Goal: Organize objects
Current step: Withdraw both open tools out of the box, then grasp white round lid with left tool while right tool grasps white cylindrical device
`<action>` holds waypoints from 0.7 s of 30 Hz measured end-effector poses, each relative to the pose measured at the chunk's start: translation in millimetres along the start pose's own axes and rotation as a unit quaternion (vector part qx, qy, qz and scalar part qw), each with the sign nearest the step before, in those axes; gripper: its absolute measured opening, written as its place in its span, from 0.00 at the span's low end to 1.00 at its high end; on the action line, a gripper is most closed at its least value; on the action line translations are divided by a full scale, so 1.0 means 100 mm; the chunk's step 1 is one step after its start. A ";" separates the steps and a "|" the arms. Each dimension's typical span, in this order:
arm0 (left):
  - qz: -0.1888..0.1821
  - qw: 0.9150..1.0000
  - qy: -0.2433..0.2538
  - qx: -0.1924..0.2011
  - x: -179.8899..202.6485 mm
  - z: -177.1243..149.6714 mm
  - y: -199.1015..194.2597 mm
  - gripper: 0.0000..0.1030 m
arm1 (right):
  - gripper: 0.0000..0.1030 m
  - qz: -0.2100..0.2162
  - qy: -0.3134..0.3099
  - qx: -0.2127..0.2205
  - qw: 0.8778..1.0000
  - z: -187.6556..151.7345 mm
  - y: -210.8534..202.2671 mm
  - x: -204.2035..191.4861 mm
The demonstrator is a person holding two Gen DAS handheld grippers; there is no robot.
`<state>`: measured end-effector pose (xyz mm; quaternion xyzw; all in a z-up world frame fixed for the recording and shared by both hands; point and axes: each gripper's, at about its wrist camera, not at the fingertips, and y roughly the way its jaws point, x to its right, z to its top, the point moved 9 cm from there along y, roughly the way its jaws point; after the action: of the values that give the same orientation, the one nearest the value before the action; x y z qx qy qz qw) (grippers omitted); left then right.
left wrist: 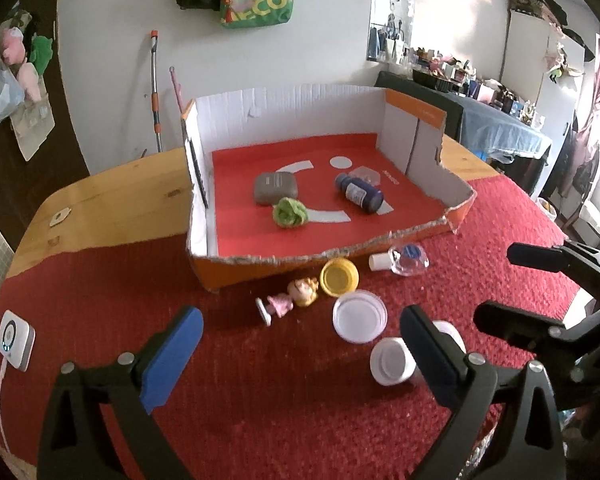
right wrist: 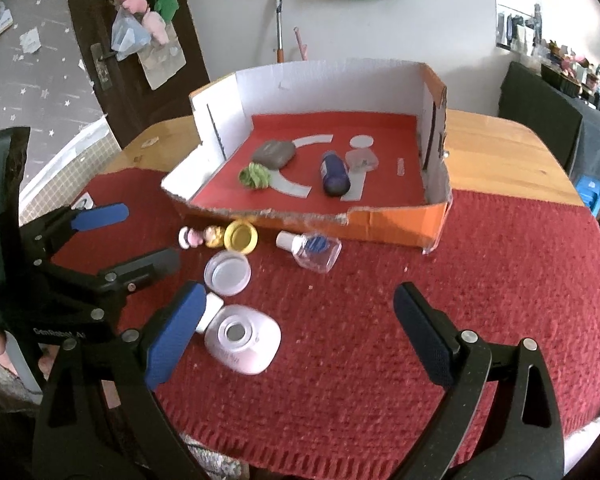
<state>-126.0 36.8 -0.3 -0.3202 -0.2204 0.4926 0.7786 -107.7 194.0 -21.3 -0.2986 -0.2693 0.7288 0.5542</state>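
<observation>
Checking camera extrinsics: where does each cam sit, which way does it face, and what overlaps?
Left wrist: on the left gripper, low over the red cloth, facing the cardboard box; own open fingers below, right gripper at right edge.
Right wrist: on the right gripper, facing the same box from further right; own open fingers, left gripper and a bit of hand at left.
Shared: box, yellow lid, clear bottle, doll.

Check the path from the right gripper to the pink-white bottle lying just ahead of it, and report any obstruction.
Nothing visible blocks it. The right gripper is open, and the pink-white bottle lies on the red cloth just inside its left finger. The clear lid and the left gripper sit beyond, off the path.
</observation>
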 end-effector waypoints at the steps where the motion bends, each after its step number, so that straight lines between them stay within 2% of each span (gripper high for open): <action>1: -0.001 1.000 -0.001 -0.002 0.00 -0.03 0.00 0.98 | 0.93 -0.001 -0.003 -0.002 1.000 -0.02 0.01 -0.01; 7: -0.001 1.000 -0.007 -0.009 -0.04 -0.15 -0.01 0.98 | 0.93 -0.007 -0.040 -0.031 0.999 -0.23 0.11 -0.18; 14: 0.001 1.000 -0.008 -0.015 -0.06 -0.22 0.00 0.98 | 0.93 0.007 -0.057 -0.061 0.996 -0.41 0.28 -0.28; 17: -0.003 1.000 -0.007 -0.017 -0.04 -0.24 0.01 0.98 | 0.94 -0.009 -0.054 -0.068 0.996 -0.44 0.36 -0.20; 21: -0.010 1.000 -0.001 -0.019 0.03 -0.25 0.03 0.98 | 0.94 -0.042 -0.012 -0.055 0.998 -0.38 0.34 0.12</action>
<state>-110.2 32.9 -20.0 -0.3324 -0.2333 0.4809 0.7771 -104.8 199.3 -73.1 -0.3085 -0.3276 0.6925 0.5639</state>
